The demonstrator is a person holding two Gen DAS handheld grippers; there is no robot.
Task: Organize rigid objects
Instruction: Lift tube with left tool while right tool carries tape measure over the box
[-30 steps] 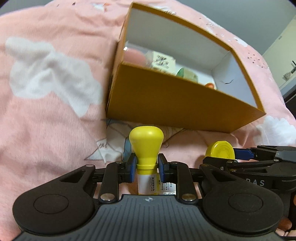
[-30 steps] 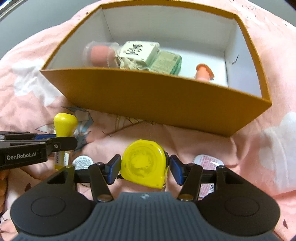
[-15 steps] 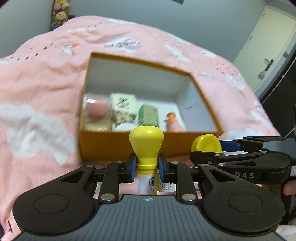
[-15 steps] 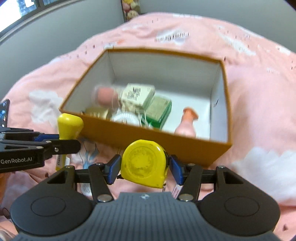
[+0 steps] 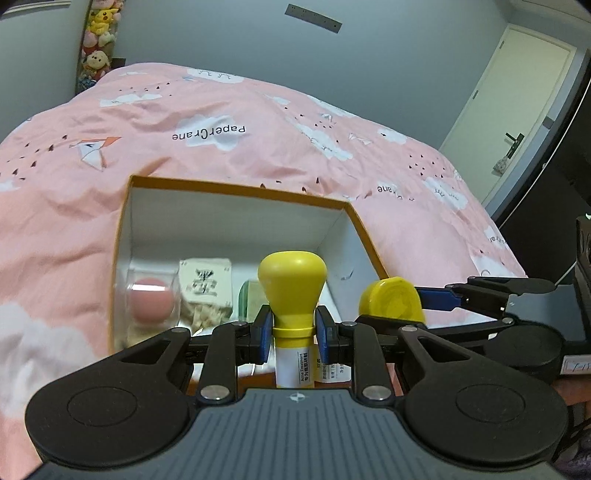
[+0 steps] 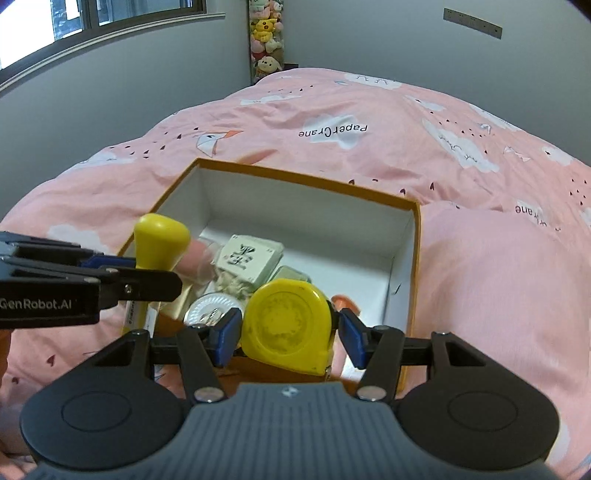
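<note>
Orange box [image 6: 415,258] with assorted items

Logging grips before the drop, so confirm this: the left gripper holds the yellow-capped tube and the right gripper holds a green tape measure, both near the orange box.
Wrong on colour. The tape measure in the right gripper is yellow, as the right wrist view shows. The left gripper does hold the yellow-capped tube, near the orange box.

Grey walls [image 6: 155,88], window [image 6: 74,22] upper left – white door [image 5: 517,110] right – pink duvet [image 6: 480,258].
</note>
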